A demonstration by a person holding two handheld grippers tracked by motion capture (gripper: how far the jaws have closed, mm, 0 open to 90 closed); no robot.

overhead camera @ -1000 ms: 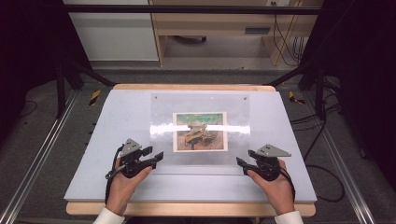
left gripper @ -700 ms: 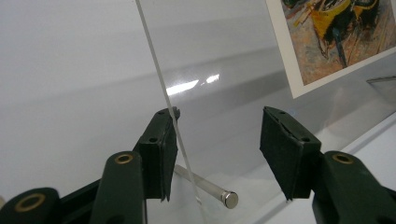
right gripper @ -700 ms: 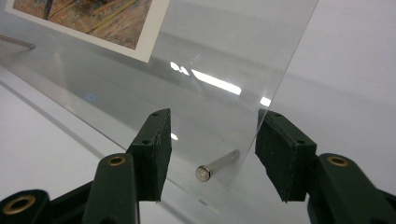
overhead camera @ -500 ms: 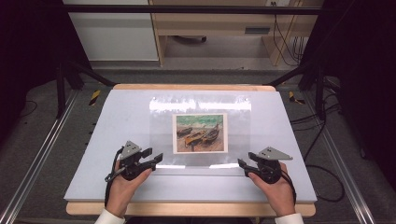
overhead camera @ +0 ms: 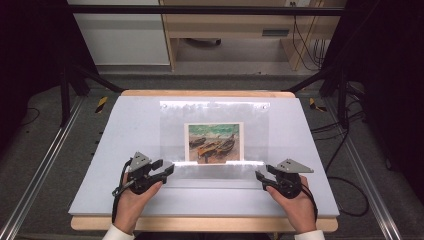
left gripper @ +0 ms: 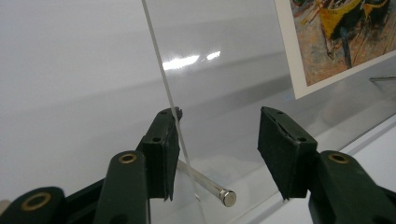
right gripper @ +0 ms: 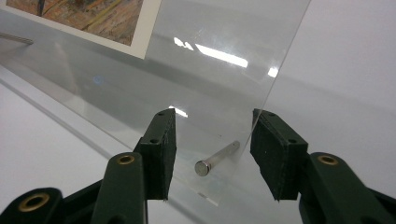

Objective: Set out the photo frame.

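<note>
**Clear sheet over the picture, both grippers at its near corners**

A clear plastic sheet [overhead camera: 215, 140] lies on the white table [overhead camera: 100, 195], covering a picture [overhead camera: 214, 142] of boats near the middle. Its near edge seems raised a little off the surface, and a short metal pin [left gripper: 205, 183] pokes through it at each near corner.

The left gripper [overhead camera: 162, 171] sits at the near left corner. Its jaws have just been closing and now stand apart, with the sheet's side edge against the left pad and the pin between them; nothing is clamped. The right gripper [overhead camera: 261, 176] mirrors it at the near right corner, jaws also just closing yet apart, the pin [right gripper: 217, 158] and the sheet's corner between them, untouched by the pads.

The sheet looks thin, light and stiff enough to hold its shape, though likely to flex if lifted from one corner. Its glossy faces will be slippery and easy to scratch. The better hold is probably at both near corners together, close to the pins, pinching gently across the thickness.
</note>
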